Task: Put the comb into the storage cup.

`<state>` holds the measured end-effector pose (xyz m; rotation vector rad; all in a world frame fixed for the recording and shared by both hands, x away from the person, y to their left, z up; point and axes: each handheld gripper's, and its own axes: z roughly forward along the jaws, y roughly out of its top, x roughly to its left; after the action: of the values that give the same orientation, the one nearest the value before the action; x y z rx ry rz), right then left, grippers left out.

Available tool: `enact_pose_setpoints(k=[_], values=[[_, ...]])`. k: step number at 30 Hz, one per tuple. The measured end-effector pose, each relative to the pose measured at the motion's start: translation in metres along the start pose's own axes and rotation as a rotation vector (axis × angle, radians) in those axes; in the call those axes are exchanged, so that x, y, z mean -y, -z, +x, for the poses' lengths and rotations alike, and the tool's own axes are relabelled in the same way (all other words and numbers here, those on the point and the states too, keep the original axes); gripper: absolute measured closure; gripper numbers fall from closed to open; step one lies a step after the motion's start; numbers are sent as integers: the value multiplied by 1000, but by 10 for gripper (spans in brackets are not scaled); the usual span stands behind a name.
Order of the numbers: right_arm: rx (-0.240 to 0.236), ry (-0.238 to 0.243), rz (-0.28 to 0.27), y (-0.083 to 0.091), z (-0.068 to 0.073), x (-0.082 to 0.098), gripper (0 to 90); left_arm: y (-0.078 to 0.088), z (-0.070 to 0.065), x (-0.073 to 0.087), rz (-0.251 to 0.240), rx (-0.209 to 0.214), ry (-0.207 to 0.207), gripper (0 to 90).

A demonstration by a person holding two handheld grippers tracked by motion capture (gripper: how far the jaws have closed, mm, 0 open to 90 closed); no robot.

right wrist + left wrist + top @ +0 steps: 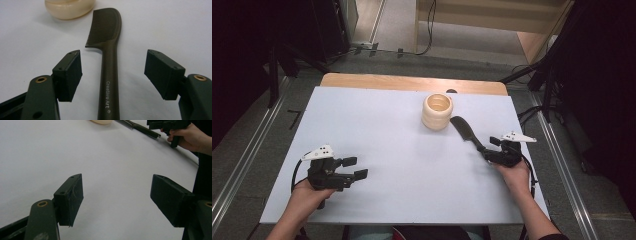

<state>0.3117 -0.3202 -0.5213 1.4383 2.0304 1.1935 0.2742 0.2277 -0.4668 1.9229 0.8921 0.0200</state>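
Item: dark comb (pixel 108 50), lying flat on the white table (pixel 402 150), its toothed head just beside the cream ribbed cup (pixel 437 111). Handle runs between the pads of my right gripper (pixel 113 72); jaws wide apart, not touching it. My left gripper (pixel 353 168): jaws wide, nothing between, well apart from the cup.

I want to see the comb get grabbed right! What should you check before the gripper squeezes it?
1. Dark brown plastic comb handle lies between the right gripper jaws: ok.
2. Jaws stand apart, pads not pressing the handle: ok.
3. Handle centred between the pads: ok, roughly.
4. Comb lies flat on the white table: ok.
5. Cream ribbed round cup stands apart from the comb's teeth: ok.
6. Left gripper open, away from the comb: ok.
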Motion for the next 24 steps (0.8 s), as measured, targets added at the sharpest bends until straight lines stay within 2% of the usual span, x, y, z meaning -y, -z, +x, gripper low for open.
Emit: enact_pose_setpoints(k=[3,7,17,20,24], values=[[4,-1,4,0,1,0,295,0,0,0,2,1,0,273],[13,7,11,0,2,1,377,-1,0,-1,3,3,-1,273],[43,54,100,-7,10,0,514,-1,0,-1,4,2,-3,273],[39,61,143,-10,12,0,554,-1,0,0,4,1,-3,273],[66,69,145,-10,14,0,610,-1,0,0,4,2,-2,273]])
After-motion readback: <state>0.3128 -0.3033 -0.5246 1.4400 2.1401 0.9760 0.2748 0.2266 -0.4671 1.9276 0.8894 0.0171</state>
